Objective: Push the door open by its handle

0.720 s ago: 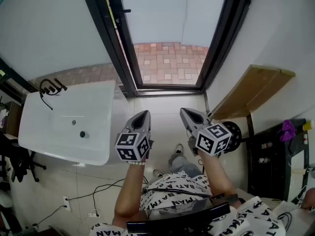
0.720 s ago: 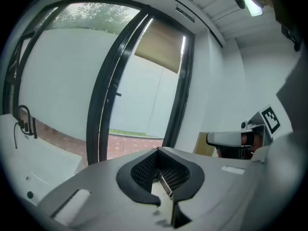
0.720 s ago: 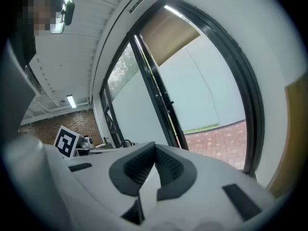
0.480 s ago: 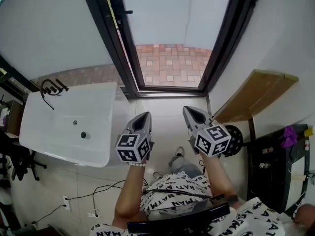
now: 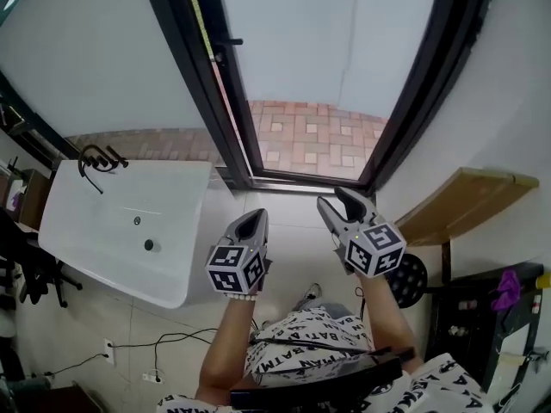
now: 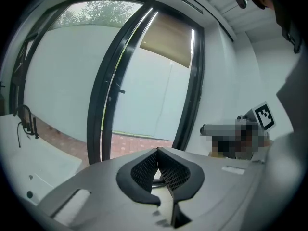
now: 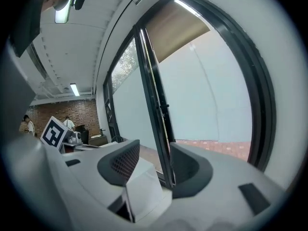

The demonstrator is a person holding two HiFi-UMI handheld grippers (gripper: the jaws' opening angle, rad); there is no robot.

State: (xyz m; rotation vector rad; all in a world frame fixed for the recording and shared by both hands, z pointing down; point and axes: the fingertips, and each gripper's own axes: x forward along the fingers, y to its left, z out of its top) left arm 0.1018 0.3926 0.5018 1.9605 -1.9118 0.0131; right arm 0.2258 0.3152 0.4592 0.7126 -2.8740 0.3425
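The glass door (image 5: 207,84) has a black frame and stands at the left side of the doorway, over brick paving. Its small black handle (image 5: 231,41) juts from the door's edge; the same handle (image 6: 121,91) shows in the left gripper view and, as the handle (image 7: 165,107), in the right gripper view. Both grippers hang over the floor short of the threshold, well away from the handle. My left gripper (image 5: 251,220) (image 6: 158,152) is shut with its pads together and holds nothing. My right gripper (image 5: 344,198) (image 7: 155,150) is open, with only the door's edge seen through the gap.
A white table (image 5: 95,231) stands at the left with a black cable (image 5: 95,157) on it. A wooden board (image 5: 465,200) leans on the right wall above a round black object (image 5: 411,275). Cables (image 5: 155,344) lie on the floor. Dark shelving (image 5: 495,317) is at the right.
Both grippers have moved forward toward the doorway, and the head view has followed, so the door and handle look larger and closer. The jaws stand as before.
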